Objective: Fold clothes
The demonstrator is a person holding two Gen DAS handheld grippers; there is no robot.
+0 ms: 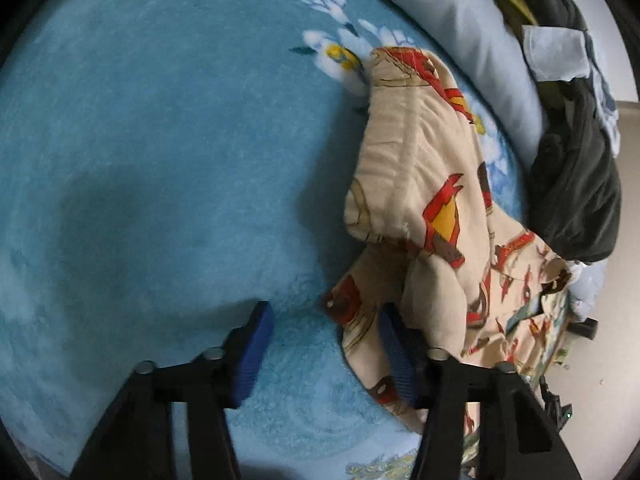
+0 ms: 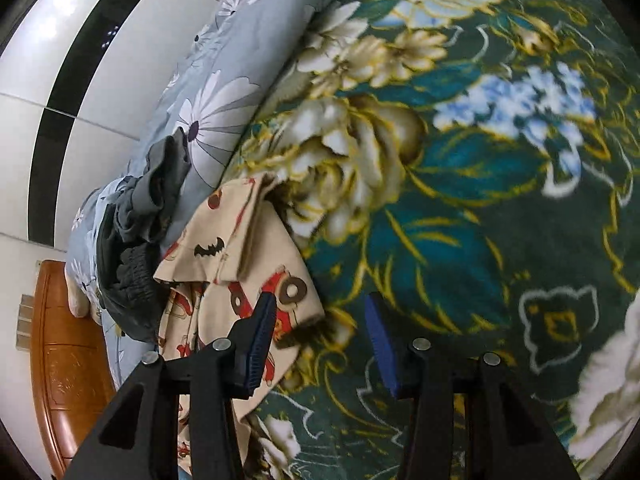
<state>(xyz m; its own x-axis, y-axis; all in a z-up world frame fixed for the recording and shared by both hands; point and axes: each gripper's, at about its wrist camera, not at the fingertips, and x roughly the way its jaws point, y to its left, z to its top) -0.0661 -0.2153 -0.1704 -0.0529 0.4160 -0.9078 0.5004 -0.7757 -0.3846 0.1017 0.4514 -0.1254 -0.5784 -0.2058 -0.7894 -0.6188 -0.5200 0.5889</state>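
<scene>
The left gripper [image 1: 326, 340] stands apart over the blue blanket [image 1: 160, 140], just left of the cream printed shirt [image 1: 420, 168]. The right gripper [image 2: 320, 332] gapes empty at the shirt's right edge.

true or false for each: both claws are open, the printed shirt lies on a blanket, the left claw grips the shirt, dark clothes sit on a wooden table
1. Both claws are open. True: the left claw and the right claw each show a gap.
2. The shirt lies on a blanket. True.
3. The left claw grips the shirt. False: nothing sits between its fingers.
4. Dark clothes sit on a wooden table. False: they lie on the grey flowered bedding.
</scene>
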